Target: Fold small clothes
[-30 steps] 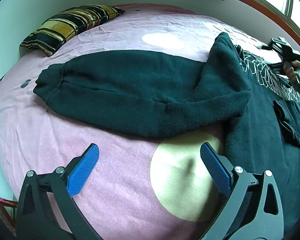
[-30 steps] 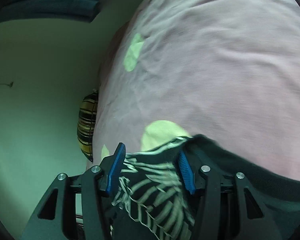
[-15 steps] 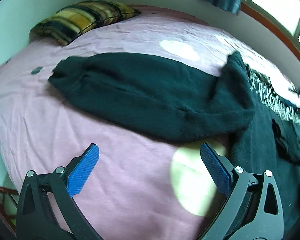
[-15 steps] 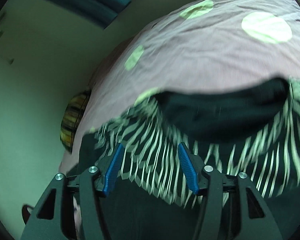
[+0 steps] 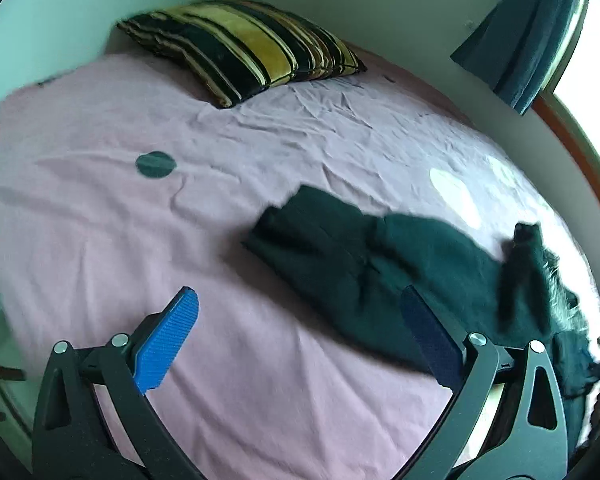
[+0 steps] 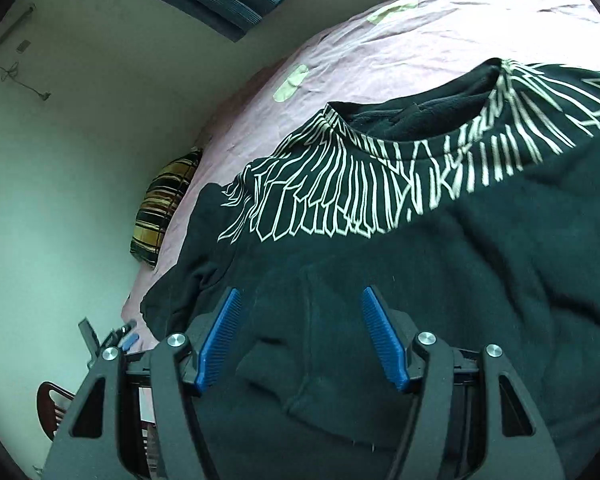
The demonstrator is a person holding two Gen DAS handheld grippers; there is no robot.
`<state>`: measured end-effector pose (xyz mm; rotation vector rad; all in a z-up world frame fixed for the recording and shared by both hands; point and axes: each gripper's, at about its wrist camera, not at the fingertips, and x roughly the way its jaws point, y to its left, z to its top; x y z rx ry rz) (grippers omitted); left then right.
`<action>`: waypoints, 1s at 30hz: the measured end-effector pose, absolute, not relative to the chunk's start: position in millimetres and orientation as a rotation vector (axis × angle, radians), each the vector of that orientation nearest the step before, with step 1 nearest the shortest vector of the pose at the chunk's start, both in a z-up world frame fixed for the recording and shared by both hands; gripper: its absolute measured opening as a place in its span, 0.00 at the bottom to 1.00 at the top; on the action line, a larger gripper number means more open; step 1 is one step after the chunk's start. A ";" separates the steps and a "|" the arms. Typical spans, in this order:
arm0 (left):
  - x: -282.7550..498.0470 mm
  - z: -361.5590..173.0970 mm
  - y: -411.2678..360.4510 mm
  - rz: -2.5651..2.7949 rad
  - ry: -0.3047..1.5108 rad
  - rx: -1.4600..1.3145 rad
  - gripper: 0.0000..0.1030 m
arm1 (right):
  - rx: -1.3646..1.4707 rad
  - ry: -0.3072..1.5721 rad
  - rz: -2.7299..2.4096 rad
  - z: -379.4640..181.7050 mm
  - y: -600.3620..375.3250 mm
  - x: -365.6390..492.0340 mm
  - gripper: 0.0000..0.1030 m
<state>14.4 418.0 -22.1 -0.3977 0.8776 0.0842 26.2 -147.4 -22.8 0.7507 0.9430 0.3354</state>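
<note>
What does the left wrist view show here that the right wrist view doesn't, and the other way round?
Only the left wrist view: the sweatshirt's long sleeve stretched over the sheet, a window, the open left hand-held gripper.

Only the right wrist view: the neckline, the white feather print, the open right hand-held gripper above the fabric.

Both: the black sweatshirt, pink bedsheet, striped pillow.

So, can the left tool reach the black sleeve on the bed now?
Probably yes. The left tool is open, and the sleeve lies just ahead on the pink sheet with nothing between them.
</note>
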 end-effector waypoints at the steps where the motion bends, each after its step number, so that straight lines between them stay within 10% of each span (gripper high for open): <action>1: 23.4 -25.6 427.6 0.019 0.895 -0.463 0.98 | 0.748 0.940 0.323 -22.6 -146.5 21.0 0.64; 7: 54.4 -43.7 449.0 -0.065 0.925 -0.667 0.95 | 0.779 0.961 0.269 -38.4 -144.8 8.9 0.65; 10: 54.3 -47.3 445.3 -0.066 0.951 -0.678 0.54 | 0.803 0.987 0.248 -50.8 -144.1 7.7 0.65; 13: 47.7 -47.2 440.0 -0.033 0.947 -0.657 0.47 | 0.783 0.979 0.240 -53.1 -142.2 7.7 0.65; 17: 43.9 -33.8 433.5 0.035 0.935 -0.585 0.13 | 0.784 0.966 0.231 -54.4 -142.2 7.8 0.65; 30: 45.0 155.2 310.1 -0.004 0.694 -0.225 0.05 | 0.819 0.917 0.251 -38.5 -152.9 -7.6 0.65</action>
